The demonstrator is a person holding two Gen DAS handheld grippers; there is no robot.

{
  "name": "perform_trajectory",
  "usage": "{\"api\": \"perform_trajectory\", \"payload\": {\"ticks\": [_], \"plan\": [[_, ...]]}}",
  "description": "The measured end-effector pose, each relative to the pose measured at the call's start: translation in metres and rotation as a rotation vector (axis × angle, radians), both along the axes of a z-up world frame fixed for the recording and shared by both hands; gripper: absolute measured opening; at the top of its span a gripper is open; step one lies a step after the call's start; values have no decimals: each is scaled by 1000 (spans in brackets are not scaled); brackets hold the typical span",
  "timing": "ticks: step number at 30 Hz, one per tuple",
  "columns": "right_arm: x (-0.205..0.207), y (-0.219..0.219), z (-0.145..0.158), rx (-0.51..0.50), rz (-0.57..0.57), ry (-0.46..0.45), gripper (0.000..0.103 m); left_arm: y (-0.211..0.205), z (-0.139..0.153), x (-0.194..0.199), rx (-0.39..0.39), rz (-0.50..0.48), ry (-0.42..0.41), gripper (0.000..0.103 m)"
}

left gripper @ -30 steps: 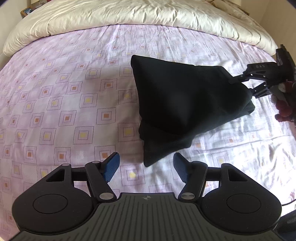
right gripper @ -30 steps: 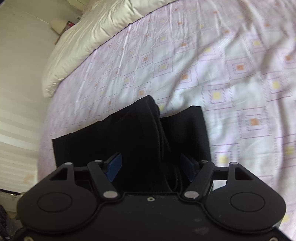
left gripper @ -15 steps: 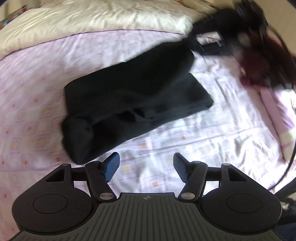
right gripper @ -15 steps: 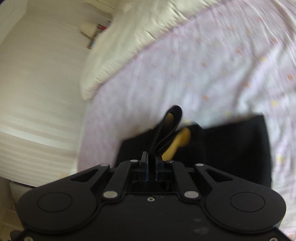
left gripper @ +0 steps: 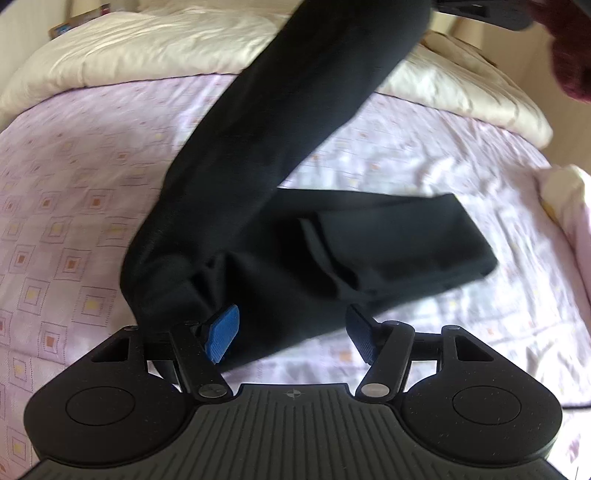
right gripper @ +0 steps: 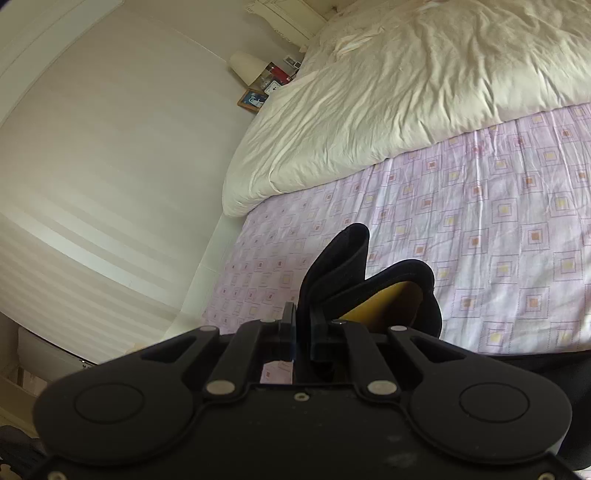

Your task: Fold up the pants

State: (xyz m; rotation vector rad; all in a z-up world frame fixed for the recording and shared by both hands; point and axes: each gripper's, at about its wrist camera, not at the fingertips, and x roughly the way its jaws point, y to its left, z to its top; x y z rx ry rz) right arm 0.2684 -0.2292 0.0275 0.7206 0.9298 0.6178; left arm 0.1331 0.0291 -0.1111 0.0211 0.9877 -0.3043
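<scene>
The black pants (left gripper: pixel 369 243) lie partly on the pink patterned bedsheet (left gripper: pixel 66 229); one end rises as a taut band toward the upper right. My right gripper (right gripper: pixel 303 332) is shut on that raised end, a folded black edge (right gripper: pixel 336 266) with a yellow lining (right gripper: pixel 384 302) showing. In the left wrist view the right gripper (left gripper: pixel 480 11) sits at the top edge, above the bed. My left gripper (left gripper: pixel 293 334) is open, low over the near bunched end of the pants. The cloth lies under and between its blue pads (left gripper: pixel 221 334), and they do not press on it.
A cream duvet (right gripper: pixel 406 103) covers the far end of the bed. A lamp (right gripper: pixel 245 70) and small framed items (right gripper: pixel 253 99) stand beside it by the white wall. The person's dark red sleeve (left gripper: pixel 565 48) is at the upper right. A cream cushion (left gripper: pixel 565 192) lies at the bed's right edge.
My right gripper shut on the pants' end and rose, pulling it up off the bed. My left gripper came nearer, so the cloth's near end now lies between its pads.
</scene>
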Motion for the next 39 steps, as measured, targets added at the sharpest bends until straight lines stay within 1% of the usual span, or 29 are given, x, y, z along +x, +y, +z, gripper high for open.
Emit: {"api": "perform_trajectory", "payload": {"ticks": [1,3,4,5,6,8,10,12,14,16,17,18,20,22,25,27,29,30,32,33,34,37,39], "plan": [[0,4,1,-4,1,1,8,4,-4,5,-1,19,3,62],[-3,9,2,-10,-4,1,8,15,-15,19,37,78,24,62],[-7,10,2,-14,-3,4,8,22,-21,25,43,114,39,60],[-7,12,0,-19,-2,13,8,30,-28,32,40,156,61,53],[-9,15,-5,-27,0,26,8,37,-32,38,24,192,84,52],[-13,16,-15,-40,-12,48,8,48,-32,44,-40,239,104,52],[-18,13,-25,-38,-42,67,8,52,-29,46,-68,249,118,52],[-24,6,-33,-29,-76,93,8,53,-21,40,-60,224,108,52],[-34,-4,-38,-36,-95,102,8,51,-14,26,-40,187,69,53],[-46,-16,-43,-62,-115,108,8,47,-13,14,16,128,46,53],[-52,-22,-46,-74,-126,112,8,46,-17,10,43,105,54,53],[-58,-29,-50,-83,-135,119,8,47,-23,10,51,100,74,53],[-71,-43,-63,-123,-153,145,8,48,-31,13,36,117,102,53],[-80,-55,-81,-180,-170,184,8,40,-34,16,57,105,111,53],[-90,-70,-113,-235,-204,243,8,26,-35,13,98,40,119,56],[-94,-74,-129,-277,-199,266,9,23,-34,7,98,-3,135,56],[-97,-75,-136,-284,-177,272,10,31,-31,-1,94,-24,137,56],[-98,-76,-139,-283,-176,273,18,35,-30,-5,90,-28,140,56],[-99,-80,-137,-283,-200,249,44,44,-25,-13,71,-23,144,56],[-99,-84,-137,-276,-215,237,70,49,-22,-17,65,-18,147,56],[-96,-85,-136,-268,-235,233,82,53,-20,-20,69,-9,146,56],[-87,-93,-147,-265,-248,256,80,60,-14,-23,81,28,155,56],[-81,-96,-159,-240,-235,285,81,67,-9,-24,84,65,162,56]]}}
